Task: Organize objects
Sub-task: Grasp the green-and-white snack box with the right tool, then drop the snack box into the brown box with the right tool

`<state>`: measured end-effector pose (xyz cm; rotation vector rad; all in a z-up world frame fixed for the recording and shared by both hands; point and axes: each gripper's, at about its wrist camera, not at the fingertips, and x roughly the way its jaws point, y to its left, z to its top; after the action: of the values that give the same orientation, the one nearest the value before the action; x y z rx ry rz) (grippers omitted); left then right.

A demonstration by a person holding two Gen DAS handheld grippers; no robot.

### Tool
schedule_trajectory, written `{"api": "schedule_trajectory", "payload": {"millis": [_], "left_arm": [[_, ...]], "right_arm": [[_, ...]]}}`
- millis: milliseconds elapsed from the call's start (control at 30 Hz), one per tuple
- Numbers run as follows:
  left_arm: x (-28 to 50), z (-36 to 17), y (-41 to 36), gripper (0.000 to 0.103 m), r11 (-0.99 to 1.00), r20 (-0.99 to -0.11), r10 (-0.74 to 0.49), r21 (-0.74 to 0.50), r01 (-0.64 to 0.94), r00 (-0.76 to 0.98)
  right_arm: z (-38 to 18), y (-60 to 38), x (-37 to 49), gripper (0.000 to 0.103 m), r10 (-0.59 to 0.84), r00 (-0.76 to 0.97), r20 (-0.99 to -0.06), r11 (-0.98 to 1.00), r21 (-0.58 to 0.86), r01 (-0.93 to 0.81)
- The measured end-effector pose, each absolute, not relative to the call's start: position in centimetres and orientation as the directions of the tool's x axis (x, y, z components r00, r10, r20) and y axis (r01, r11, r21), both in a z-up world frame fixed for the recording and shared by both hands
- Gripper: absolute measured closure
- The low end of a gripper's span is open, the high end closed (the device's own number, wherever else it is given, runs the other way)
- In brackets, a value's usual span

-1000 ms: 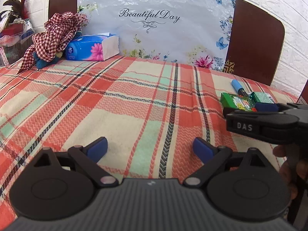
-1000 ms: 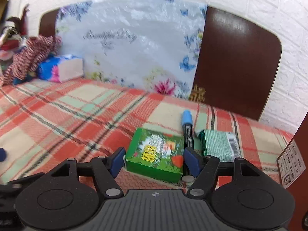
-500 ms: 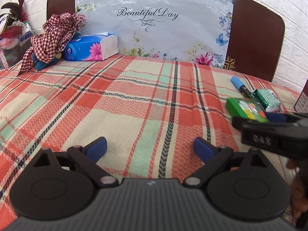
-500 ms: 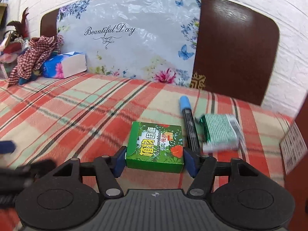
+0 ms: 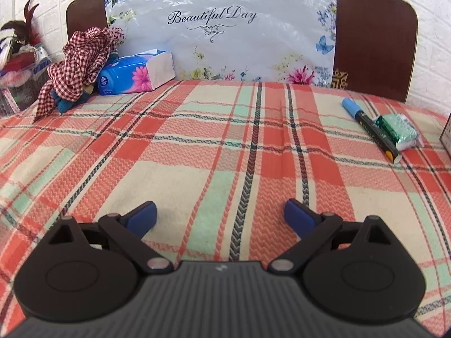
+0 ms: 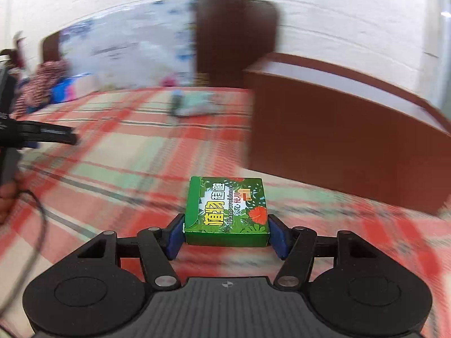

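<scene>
Plaid cloth (image 5: pixel 197 152) in red, cream and mint covers the bed and fills the near ground of both wrist views. Closest in the left view, the left gripper (image 5: pixel 220 215) hangs over bare cloth with its blue pads (image 5: pixel 142 217) spread wide apart and nothing between them. Closest in the right view, the right gripper (image 6: pixel 225 232) has just been closing, and its blue pads (image 6: pixel 174 236) now press both sides of a green box (image 6: pixel 228 211), which sits level between them above the cloth. The rest of that view is smeared by motion. At its left edge the left gripper's black finger shows, with part of a hand (image 6: pixel 5 200) and a dark cable (image 6: pixel 33 231) beside it. Further right stands a brown cabinet (image 6: pixel 338 146), close to the bed's edge.

Further out in the left view, near the right side of the bed, a marker (image 5: pixel 369 129) with a blue cap lies on the cloth, and a green foil packet (image 5: pixel 394 131) lies touching it on the far side. At the far left of the bed sit a blue tissue pack (image 5: pixel 135 76) and a bunched red checked cloth (image 5: pixel 76 64), side by side. Behind them rises a brown headboard (image 5: pixel 375 36) with a flowered plastic sheet (image 5: pixel 220 28) draped over it, printed "Beautiful Day", against a white brick wall (image 5: pixel 434 42).
</scene>
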<state>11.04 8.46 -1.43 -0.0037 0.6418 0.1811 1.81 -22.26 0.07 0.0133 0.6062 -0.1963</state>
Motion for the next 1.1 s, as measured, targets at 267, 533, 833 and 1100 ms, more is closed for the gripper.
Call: {"api": "schedule_trajectory", "payload": {"millis": [267, 533, 833, 1100], "left_arm": [[6.2, 2.9, -4.1, 0.016, 0.927, -0.65, -0.373, -0.235, 0.292, 0.662], [6.4, 0.5, -11.7, 0.019, 0.853, -0.765, -0.495, -0.336, 0.399, 0.413], [3.8, 5.0, -13.5, 0.052, 0.802, -0.686, -0.555, -0.293, 0.521, 0.47], [5.3, 11.8, -20.3, 0.05, 0.74, -0.565, -0.611, -0.159, 0.654, 0.554]], "right_arm": [[-0.1, -23.0, 1.1, 0.034, -0.202, 0.798, -0.568, 0.974, -0.031, 0.225], [-0.2, -24.0, 0.7, 0.031, -0.177, 0.804, -0.567, 0.977, -0.004, 0.212], [1.2, -23.7, -1.9, 0.044, -0.18, 0.903, -0.39, 0.983, -0.032, 0.182], [5.5, -27.6, -1.4, 0.044, -0.351, 0.923, -0.159, 0.936, -0.055, 0.347]]}}
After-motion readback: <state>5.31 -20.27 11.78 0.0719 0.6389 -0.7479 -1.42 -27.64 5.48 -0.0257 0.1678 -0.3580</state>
